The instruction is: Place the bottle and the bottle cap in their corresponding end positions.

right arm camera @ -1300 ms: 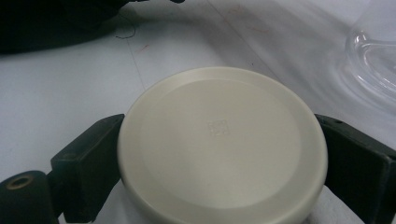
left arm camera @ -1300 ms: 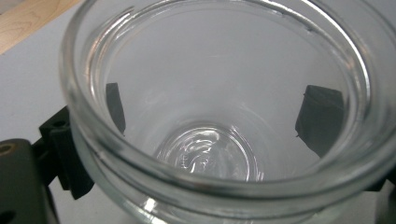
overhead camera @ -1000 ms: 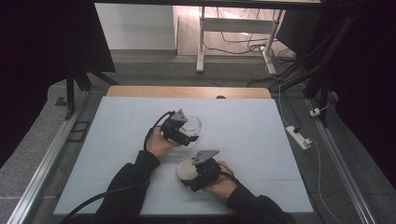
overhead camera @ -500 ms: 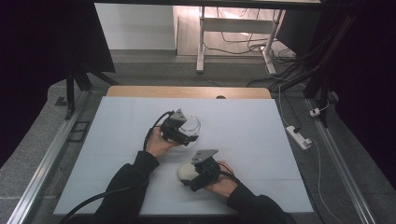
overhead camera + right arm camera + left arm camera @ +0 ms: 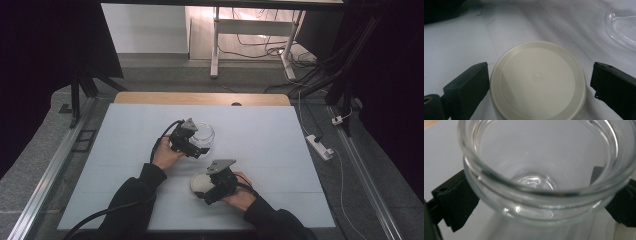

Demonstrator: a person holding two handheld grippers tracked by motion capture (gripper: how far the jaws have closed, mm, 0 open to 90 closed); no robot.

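White table, jar clamped, lid between open jaws

In your left gripper view the glass jar runs off the top edge with its base blurred, in your right gripper view the cream lid is cut at the bottom, and whether that jaw touches it you cannot tell.

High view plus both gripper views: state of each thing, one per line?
glass jar: open, no lid, empty, held at the neck.
left claw: shut on glass jar.
cream lid: off the jar, flat on the white table.
right claw: open, jaws either side of the lid, a gap visible at one jaw.
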